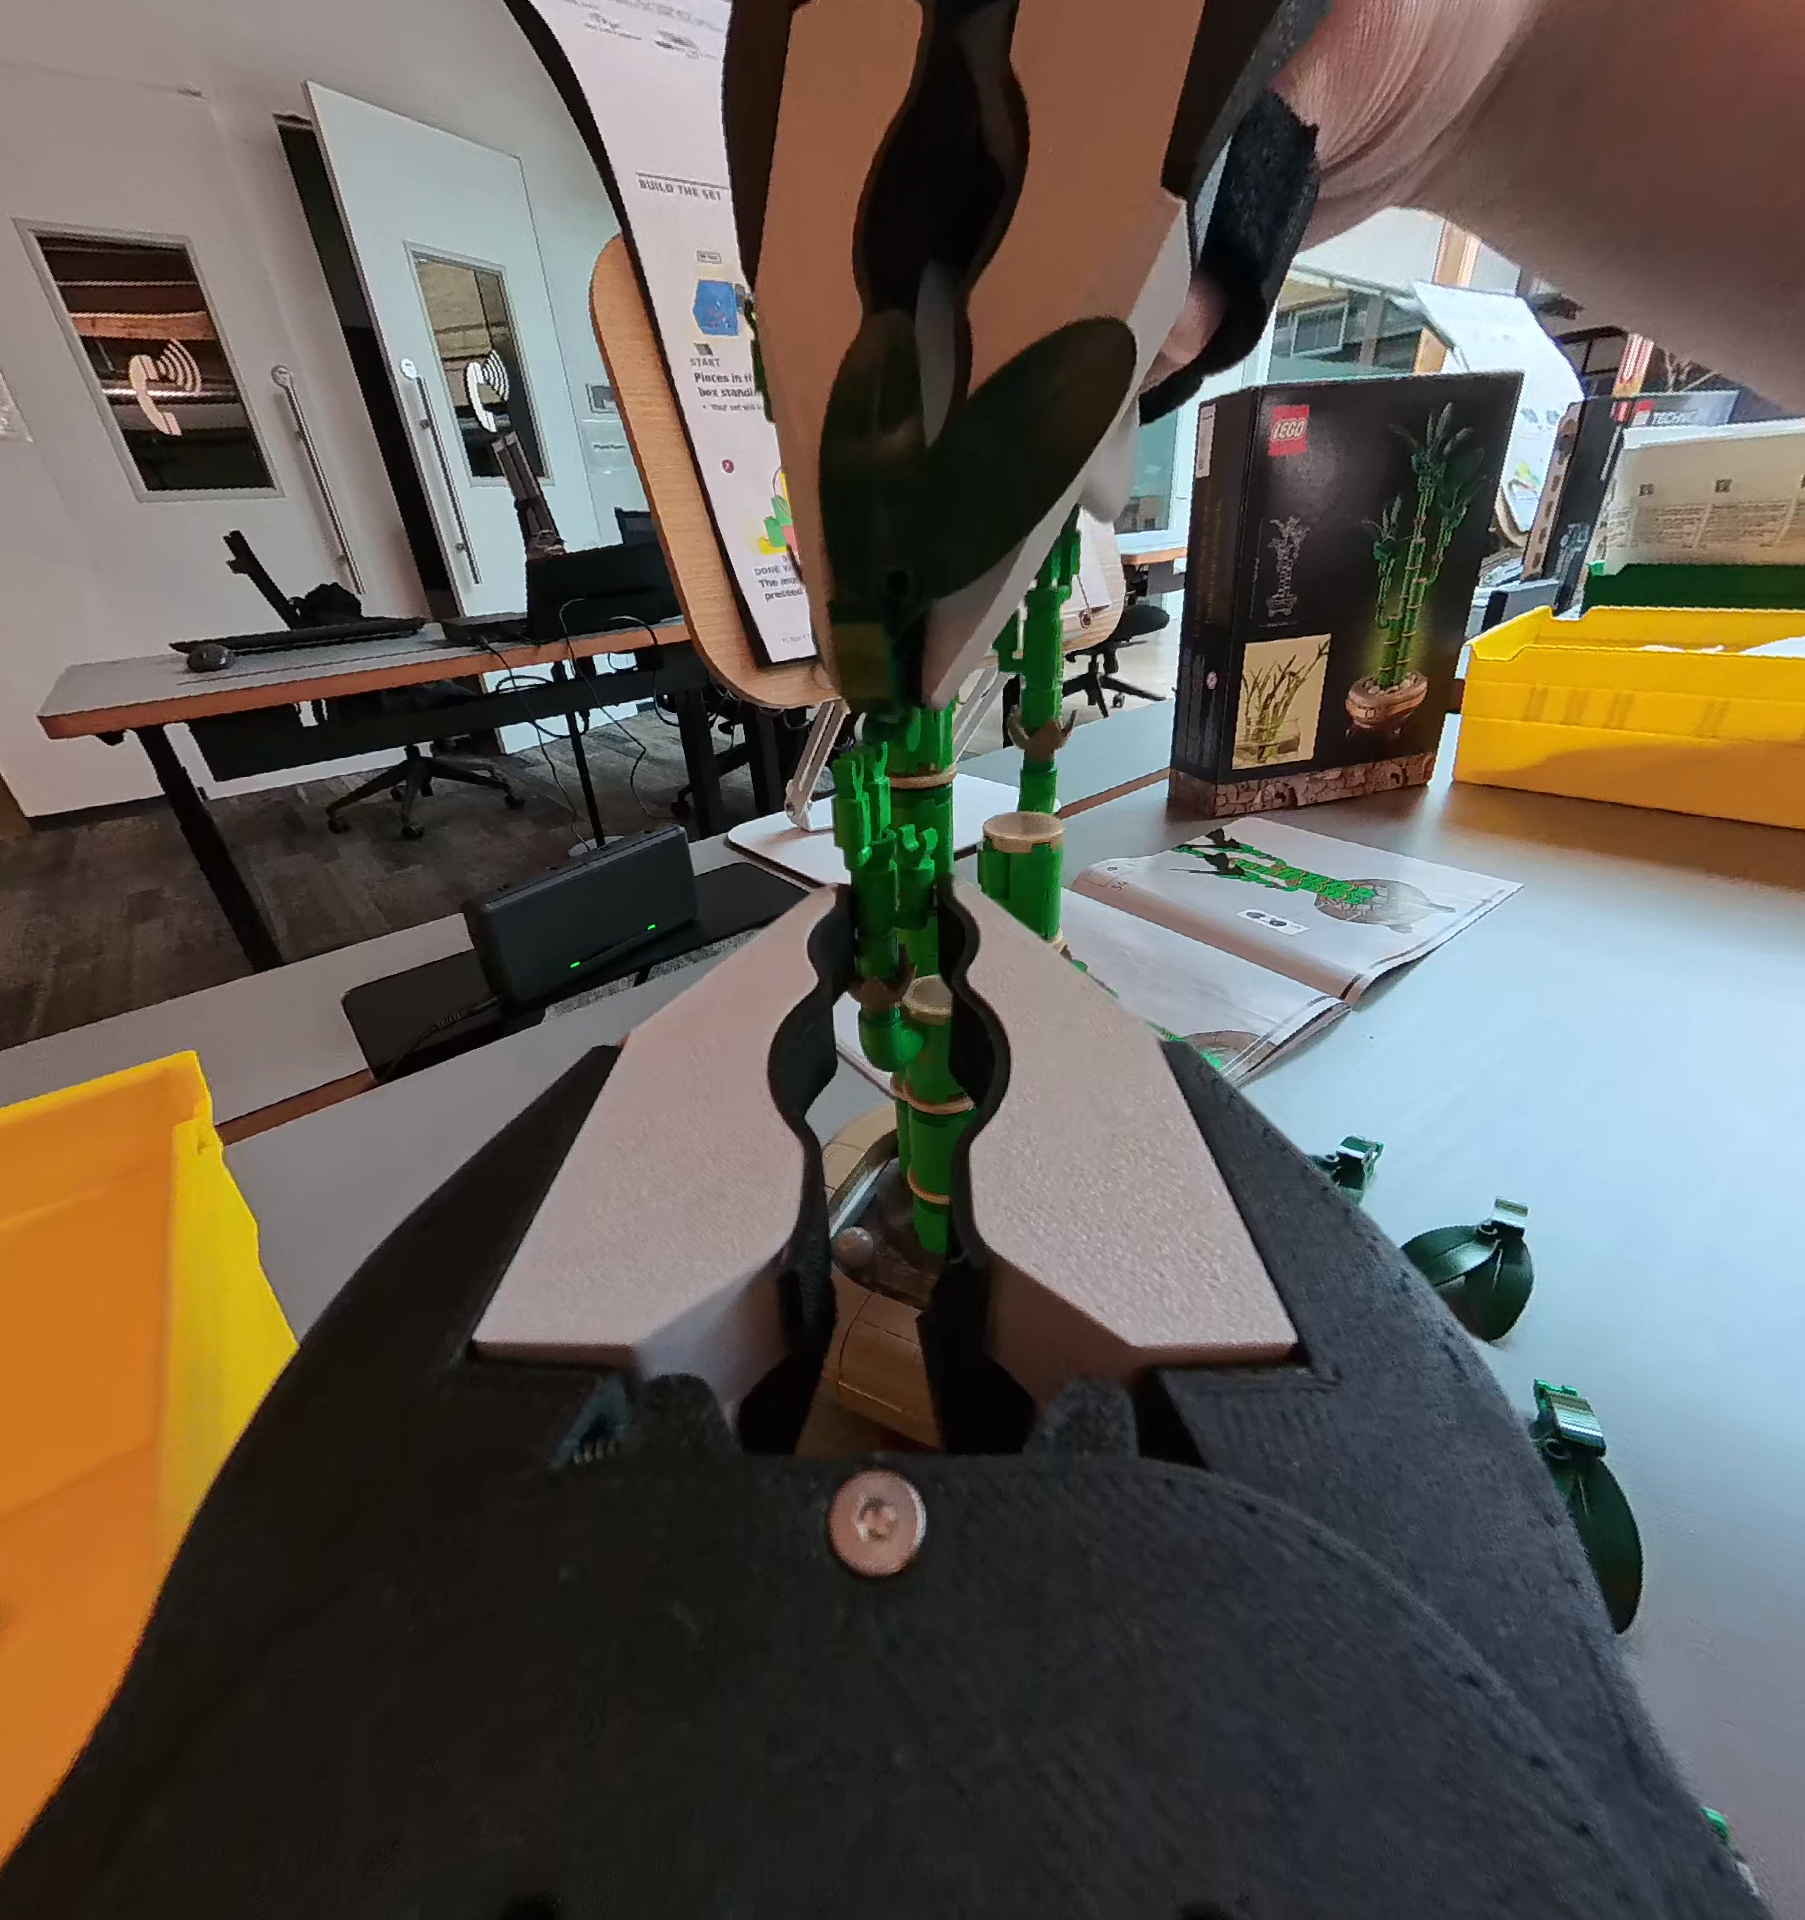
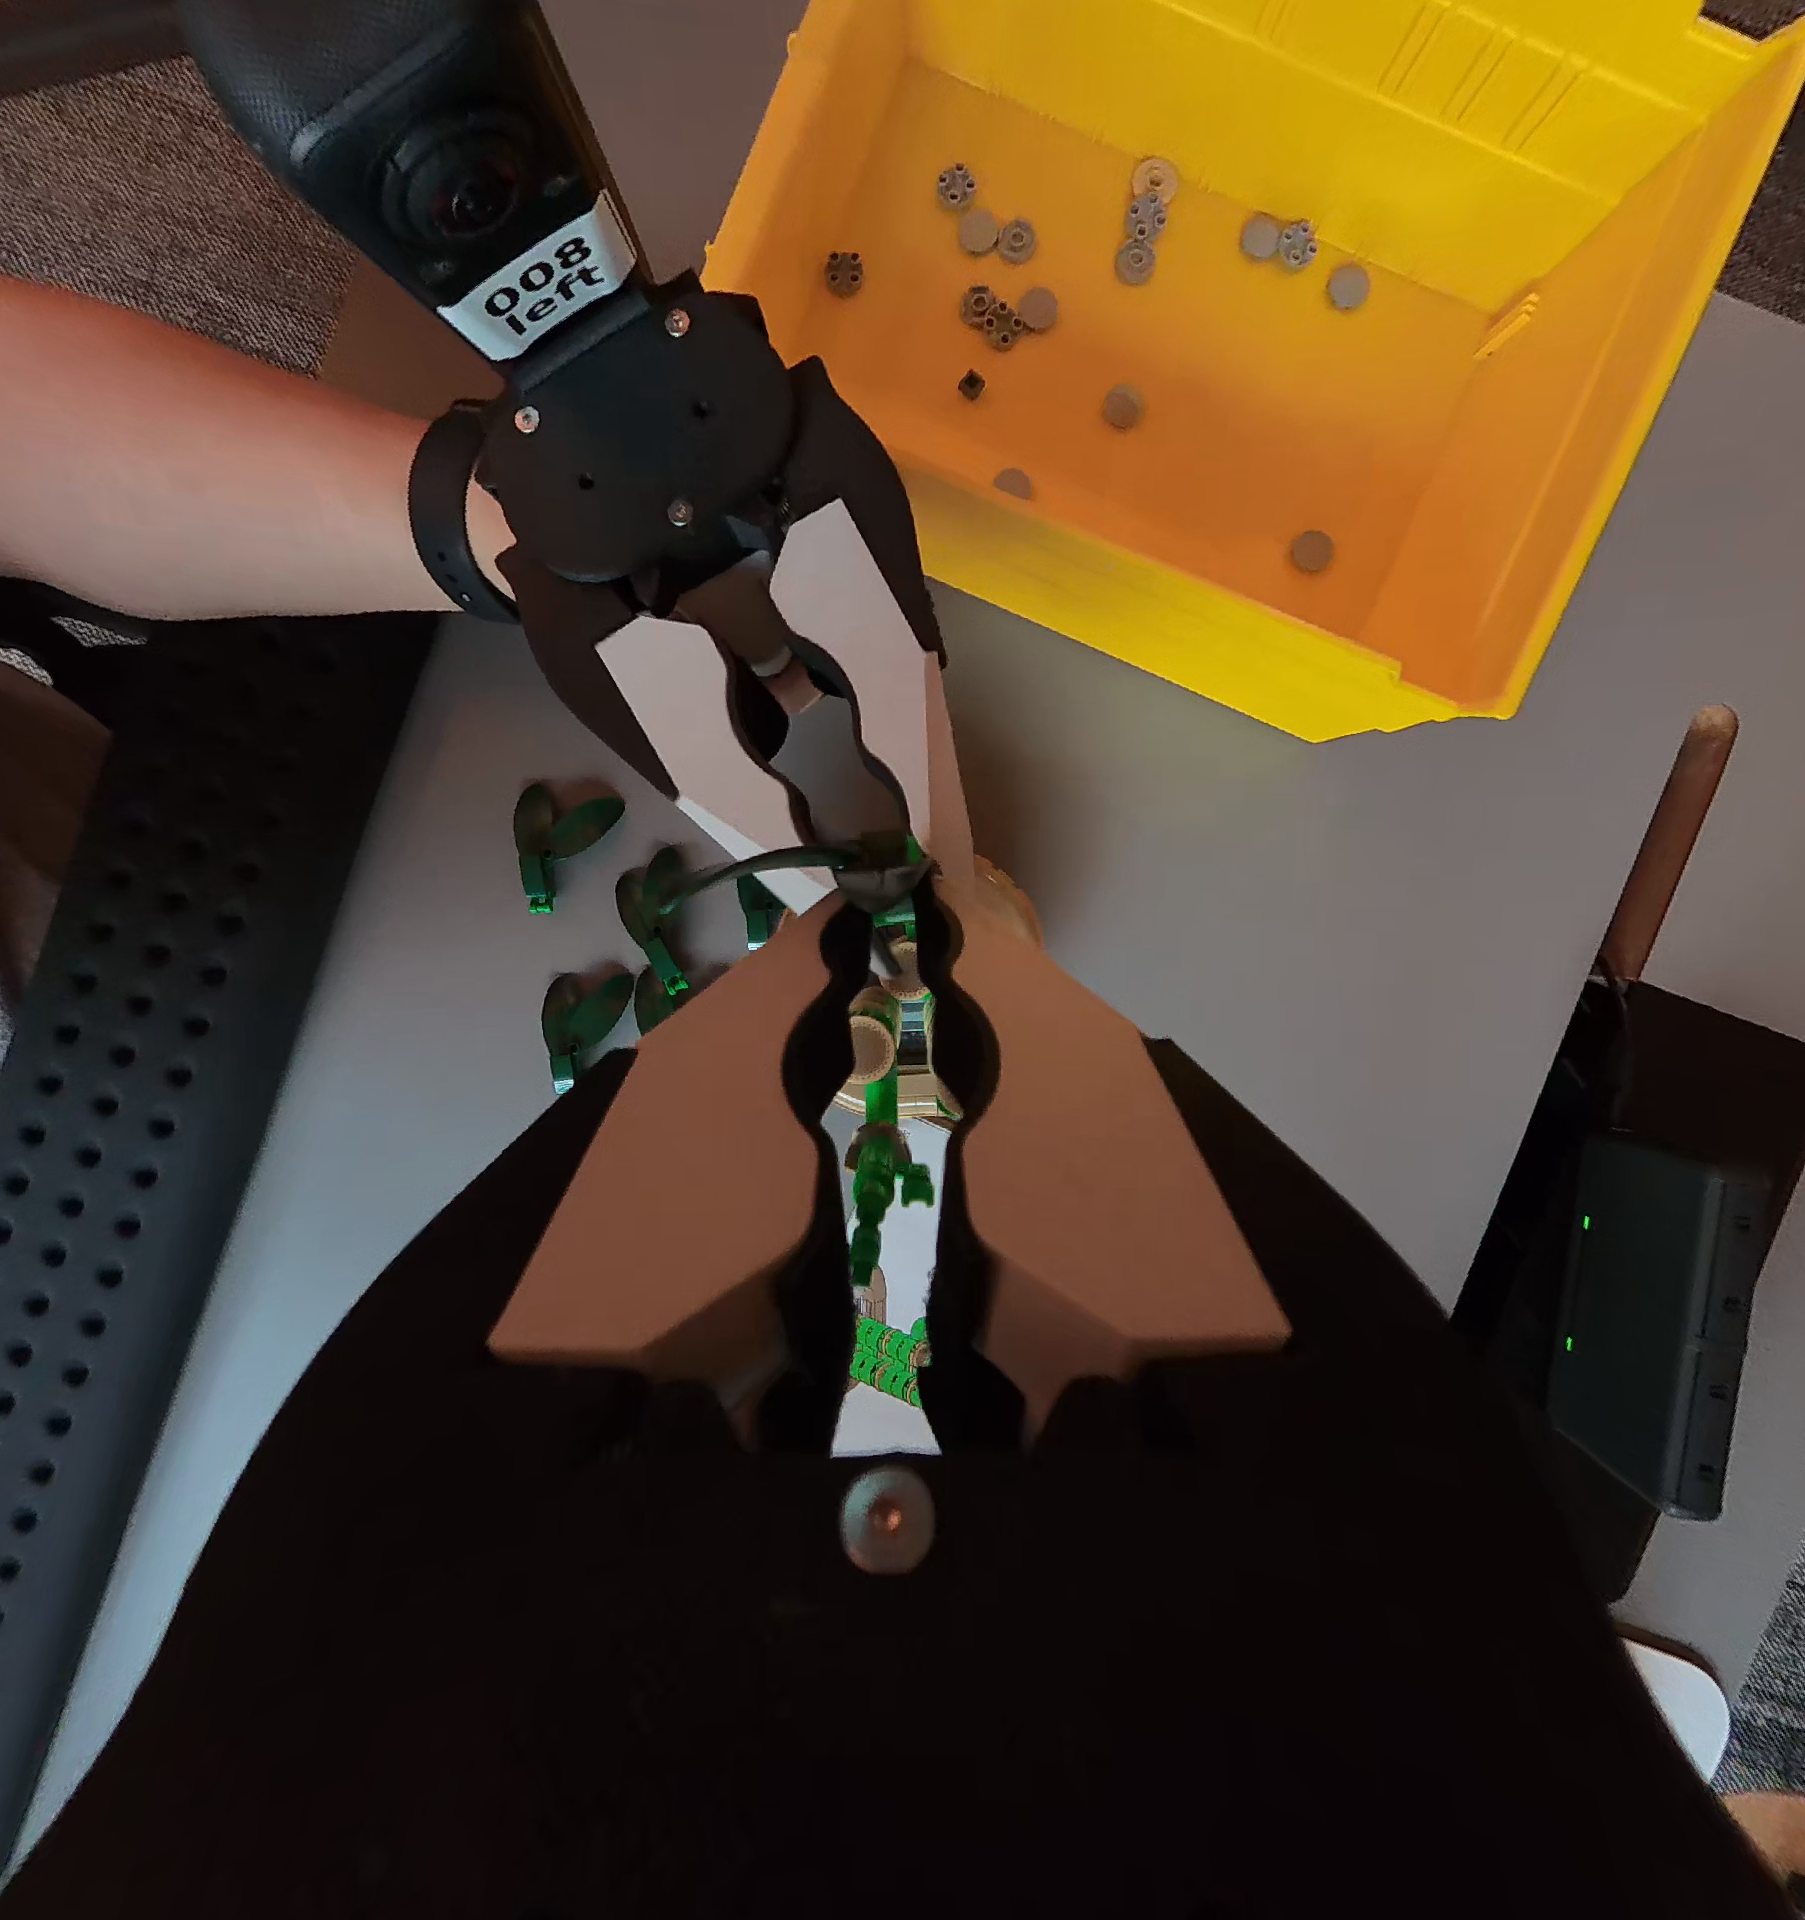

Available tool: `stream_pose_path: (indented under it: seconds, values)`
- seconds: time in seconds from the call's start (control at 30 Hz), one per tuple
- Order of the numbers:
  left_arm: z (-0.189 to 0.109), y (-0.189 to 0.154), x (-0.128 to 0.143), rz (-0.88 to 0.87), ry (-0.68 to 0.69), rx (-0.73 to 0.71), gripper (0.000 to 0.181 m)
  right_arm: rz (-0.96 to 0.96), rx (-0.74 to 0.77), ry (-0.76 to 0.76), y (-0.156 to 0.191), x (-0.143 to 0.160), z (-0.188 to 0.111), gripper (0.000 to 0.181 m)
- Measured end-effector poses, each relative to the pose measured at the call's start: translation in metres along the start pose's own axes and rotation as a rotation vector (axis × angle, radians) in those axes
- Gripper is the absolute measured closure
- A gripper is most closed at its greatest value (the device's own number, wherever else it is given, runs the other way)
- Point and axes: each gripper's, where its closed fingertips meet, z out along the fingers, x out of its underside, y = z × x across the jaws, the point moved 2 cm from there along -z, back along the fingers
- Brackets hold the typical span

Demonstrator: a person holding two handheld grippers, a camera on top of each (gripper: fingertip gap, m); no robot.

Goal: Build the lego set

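Item: bamboo model [image 1: 903, 935], part-built, standing upright on the counter [image 1: 1604, 1091]; in my left wrist view it rises at 12 o'clock from my left gripper [image 1: 893, 904], whose fingers are closed around the green stalk partway up. Item: right gripper [image 1: 882, 665], coming down from 12 o'clock, clamped on a dark green leaf piece [image 1: 939, 488] with its lower end touching the stalk's top. Item: loose leaf pieces [image 2: 565, 831], lying at 9 o'clock of the model in the right wrist view. Item: yellow bin [image 2: 1500, 644], at 1 o'clock there, holding small grey round parts [image 2: 1137, 239]. Item: instruction booklet [image 1: 1293, 914], open, at 3 o'clock of the stalk; product box [image 1: 1324, 582] behind it. Risks, as I judge them: the leaf's clip may meet the stalk off-axis, so pressing would skid it aside or bend the tall stalk, which is held at one point only. Pushing hard could pop a segment joint below my left grip. The second stalk [image 1: 1033, 675] stands just beside, and the right gripper's outer finger could knock it. The leaf hides the joint from me, so seating is hard to confirm.
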Motion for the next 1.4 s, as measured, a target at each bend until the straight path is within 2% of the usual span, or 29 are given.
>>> stream_pose_path:
  seconds: [0.1, 0.33, 0.57, 0.77, 0.9, 1.07, 1.17, 1.3, 1.4]
  values:
    - [-0.003, 0.003, -0.011, -0.034, -0.063, -0.017, 0.154, 0.006, -0.008, -0.003, 0.000, -0.001, 0.001, 0.174]
    - [0.001, 0.000, -0.014, -0.017, -0.065, 0.005, 0.155, -0.027, 0.016, -0.018, -0.001, 0.001, -0.001, 0.174]
    - [-0.004, -0.003, -0.023, -0.035, -0.064, 0.027, 0.139, -0.119, 0.089, -0.105, 0.000, -0.006, -0.011, 0.174]
    - [0.001, 0.006, -0.012, -0.050, -0.012, 0.016, 0.145, -0.077, 0.058, -0.099, 0.001, -0.009, -0.010, 0.175]
    - [0.004, -0.002, -0.017, -0.037, -0.039, 0.060, 0.145, -0.079, 0.100, -0.093, -0.001, -0.011, -0.010, 0.174]
    - [0.003, 0.008, -0.016, -0.108, -0.053, -0.053, 0.148, -0.046, 0.134, -0.127, -0.003, -0.015, -0.018, 0.175]
    - [-0.001, 0.006, -0.018, -0.104, -0.100, -0.057, 0.149, -0.037, 0.150, -0.114, -0.001, -0.015, -0.021, 0.174]
    - [-0.011, 0.008, -0.031, -0.126, -0.220, -0.042, 0.160, -0.038, 0.200, -0.112, 0.000, -0.014, -0.024, 0.174]
    - [-0.015, 0.009, -0.036, -0.159, -0.241, -0.010, 0.160, -0.046, 0.211, -0.119, 0.002, -0.014, -0.023, 0.174]
